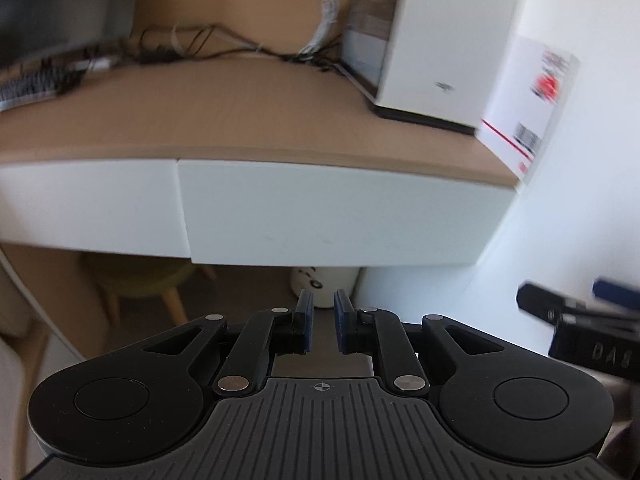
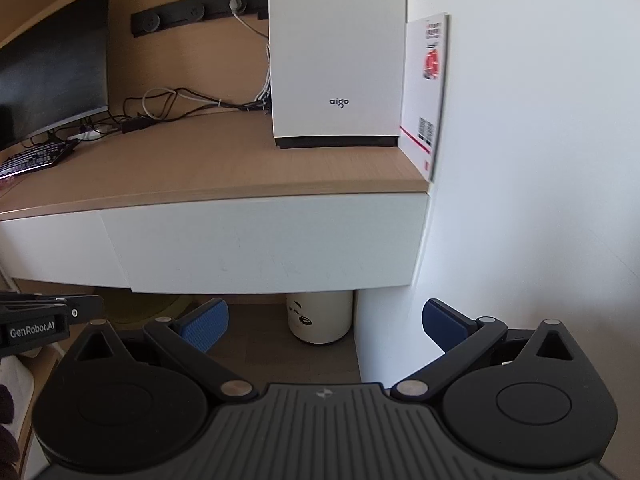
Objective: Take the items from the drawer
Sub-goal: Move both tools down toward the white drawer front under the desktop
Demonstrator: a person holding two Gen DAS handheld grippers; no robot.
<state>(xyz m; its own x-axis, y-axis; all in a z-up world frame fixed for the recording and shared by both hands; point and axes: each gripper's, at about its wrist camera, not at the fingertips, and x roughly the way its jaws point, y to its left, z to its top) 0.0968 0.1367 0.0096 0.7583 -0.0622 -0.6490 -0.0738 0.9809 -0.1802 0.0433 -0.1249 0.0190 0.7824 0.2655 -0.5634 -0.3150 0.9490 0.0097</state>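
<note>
Two white drawer fronts sit shut under the wooden desk top; the right drawer [image 1: 320, 212] [image 2: 260, 244] faces both grippers, and its contents are hidden. My left gripper [image 1: 324, 320] hangs below and in front of it, its blue pads nearly together with only a narrow slit and nothing between them. My right gripper [image 2: 326, 320] is wide open and empty, level with the drawer's lower edge and short of it. Each gripper shows at the edge of the other's view: the right gripper [image 1: 580, 312], the left gripper [image 2: 48, 320].
On the desk [image 2: 200, 168] stand a white aigo box [image 2: 336, 60], a leaning white-and-red card [image 2: 424, 92], a monitor [image 2: 52, 64], a keyboard [image 2: 32, 158] and tangled cables [image 2: 168, 104]. A white wall [image 2: 540, 160] closes the right side. Under the desk are a white bin [image 2: 320, 316] and a stool [image 1: 140, 280].
</note>
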